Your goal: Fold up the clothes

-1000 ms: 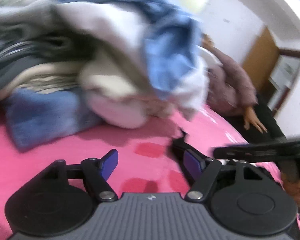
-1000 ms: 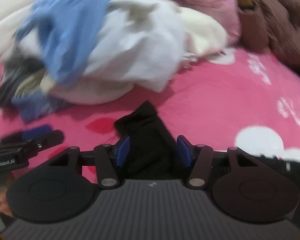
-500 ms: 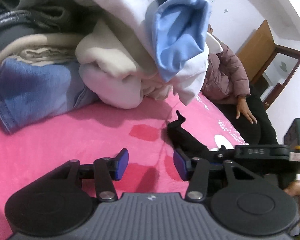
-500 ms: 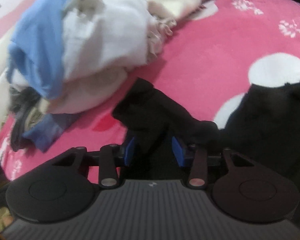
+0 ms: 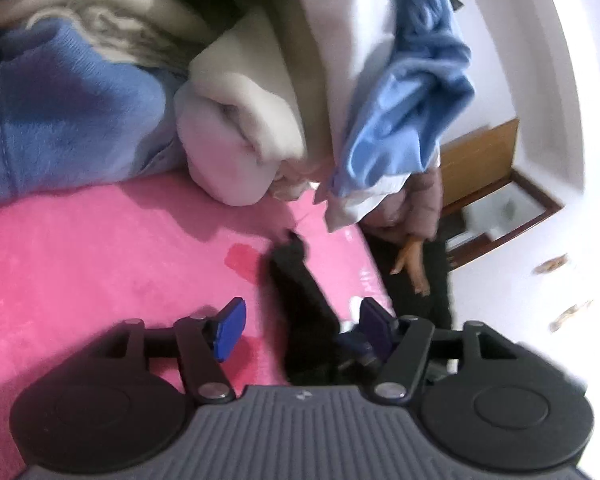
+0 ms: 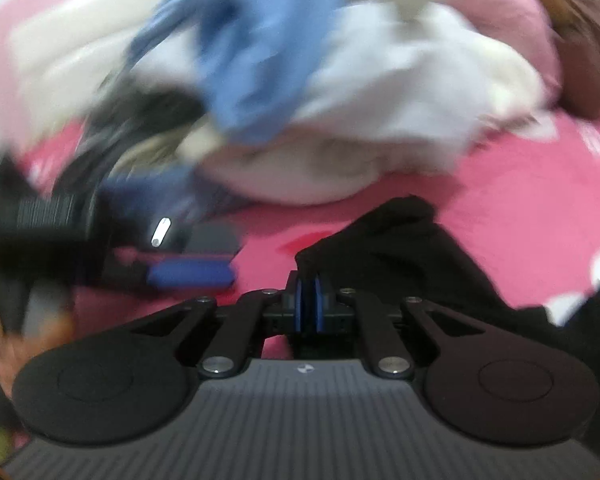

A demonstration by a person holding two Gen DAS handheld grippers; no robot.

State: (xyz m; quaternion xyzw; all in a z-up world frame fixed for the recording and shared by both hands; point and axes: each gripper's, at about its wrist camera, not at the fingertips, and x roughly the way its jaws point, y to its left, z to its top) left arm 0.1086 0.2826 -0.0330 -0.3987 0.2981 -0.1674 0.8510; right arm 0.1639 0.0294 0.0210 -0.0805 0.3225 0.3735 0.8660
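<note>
On the pink bed (image 5: 100, 248), right claw (image 6: 308, 300) pinches black garment (image 6: 400, 248); left claw (image 5: 300, 328) wide.

no readable text; only a small blurred emblem on each gripper body

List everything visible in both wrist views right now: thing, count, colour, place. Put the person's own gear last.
Black cloth garment: one, black, on the pink bedcover in front of the pile, an edge pinched by the right tongs.
Pile of unfolded clothes: one heap, cream, white and grey, at the back of the bed.
Light blue fabric garment: one, blue, draped on top of the pile.
Blue denim piece: one, blue, low on the pile's left.
Pink bedcover: one, pink with white patches, under everything.
Seated person's hand: one, beside the bed's right edge.
Wooden door: one, brown, far right.
Left tongs: open, straddling the black garment.
Right tongs: shut on the black garment.
</note>
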